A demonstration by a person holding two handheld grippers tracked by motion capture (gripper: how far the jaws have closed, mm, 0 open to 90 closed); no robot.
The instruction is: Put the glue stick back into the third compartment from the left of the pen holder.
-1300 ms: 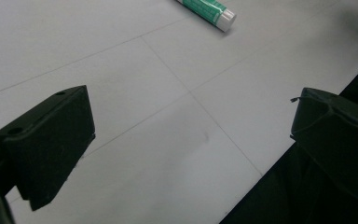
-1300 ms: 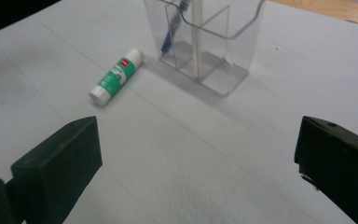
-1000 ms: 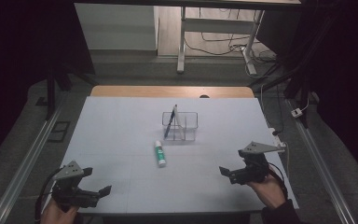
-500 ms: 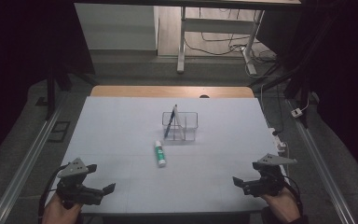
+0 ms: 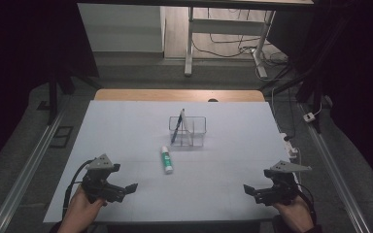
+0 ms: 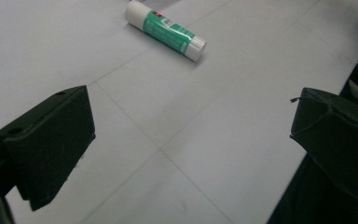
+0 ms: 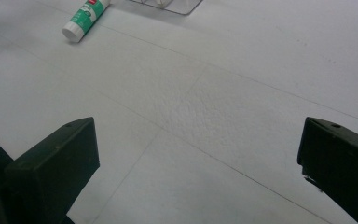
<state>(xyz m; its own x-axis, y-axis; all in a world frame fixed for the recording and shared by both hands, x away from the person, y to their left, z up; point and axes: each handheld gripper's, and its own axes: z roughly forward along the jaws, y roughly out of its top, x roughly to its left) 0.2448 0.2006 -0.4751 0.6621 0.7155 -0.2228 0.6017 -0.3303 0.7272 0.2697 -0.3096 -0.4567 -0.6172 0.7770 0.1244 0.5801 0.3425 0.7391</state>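
White table (image 5: 126, 126): glue stick (image 5: 166, 159), clear organizer (image 5: 188, 131).

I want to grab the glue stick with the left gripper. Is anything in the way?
Nothing visible is. The left gripper sits open near the table's front edge, and the glue stick lies flat ahead of it with bare white table between them. The clear holder with pens stands beyond the glue stick, not in the path.

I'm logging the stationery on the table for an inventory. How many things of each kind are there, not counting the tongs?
Glue stick: 1, lying on the table in front of the holder
Clear holder: 1
Pens: 2, leaning in the holder, one dark and one pale
Total: 4
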